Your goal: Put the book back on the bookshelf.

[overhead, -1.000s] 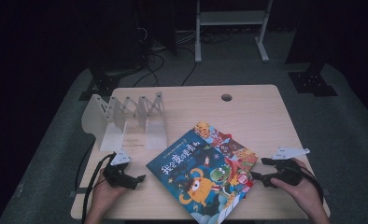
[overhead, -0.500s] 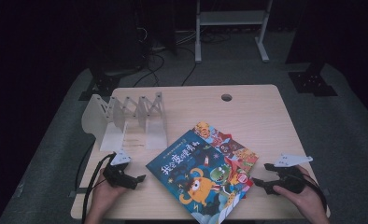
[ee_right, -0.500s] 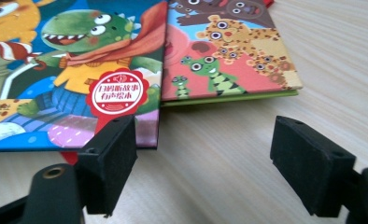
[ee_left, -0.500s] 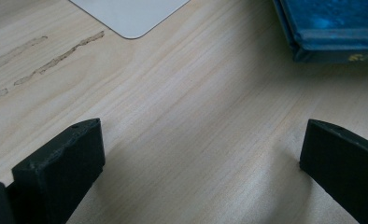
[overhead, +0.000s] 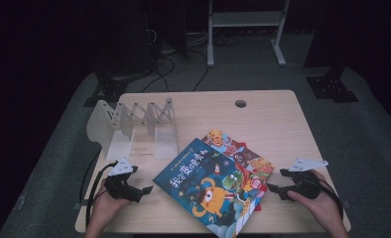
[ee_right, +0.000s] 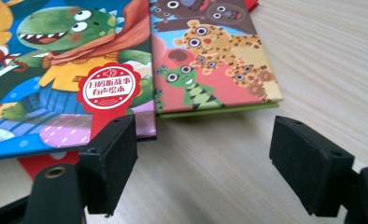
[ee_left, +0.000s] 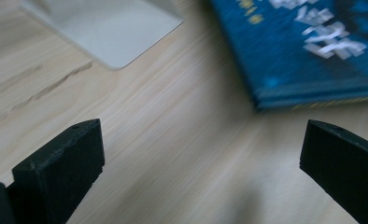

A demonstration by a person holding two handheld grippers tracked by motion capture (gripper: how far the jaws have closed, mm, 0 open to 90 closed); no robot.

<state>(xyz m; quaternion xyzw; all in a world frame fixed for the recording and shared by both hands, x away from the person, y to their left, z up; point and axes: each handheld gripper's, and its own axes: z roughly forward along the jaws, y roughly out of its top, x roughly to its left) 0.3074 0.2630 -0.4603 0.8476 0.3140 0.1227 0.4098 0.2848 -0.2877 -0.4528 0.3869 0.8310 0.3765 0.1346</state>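
— Where are the books from where you stand?

— Near the front edge of the tabletop (overhead: 273,119), a little right of the middle; the blue picture book (overhead: 211,186) lies flat on top, turned at an angle, and it overlaps a red picture book (overhead: 245,156) whose upper right part sticks out beyond it; in the right hand-held gripper's view the red one's leopard-patterned corner rests flat on the wood, its green edge showing.

— And the right hand-held gripper?

— The right hand-held gripper (overhead: 275,191) sits low over the tabletop just beside the right corner of the books, jaws pointing at them; the jaws stand wide apart with bare wood between them; one jaw is right in front of the blue book's lower edge, though I cannot tell if it touches; nothing is pinched.

— The left one?

— The left hand-held gripper (overhead: 143,191) rests near the blue book's left corner, close but apart from it; its jaws are spread wide too, with plain wood in the gap; in its own view the book's spine corner lies a little ahead of the right jaw.

— What else is on there?

— A white folding book rack (overhead: 134,124) stands at the back left, its base plate reaching toward the left hand (overhead: 104,206); a round cable hole (overhead: 240,103) sits near the far edge; the right hand (overhead: 320,206) comes in from the bottom right.
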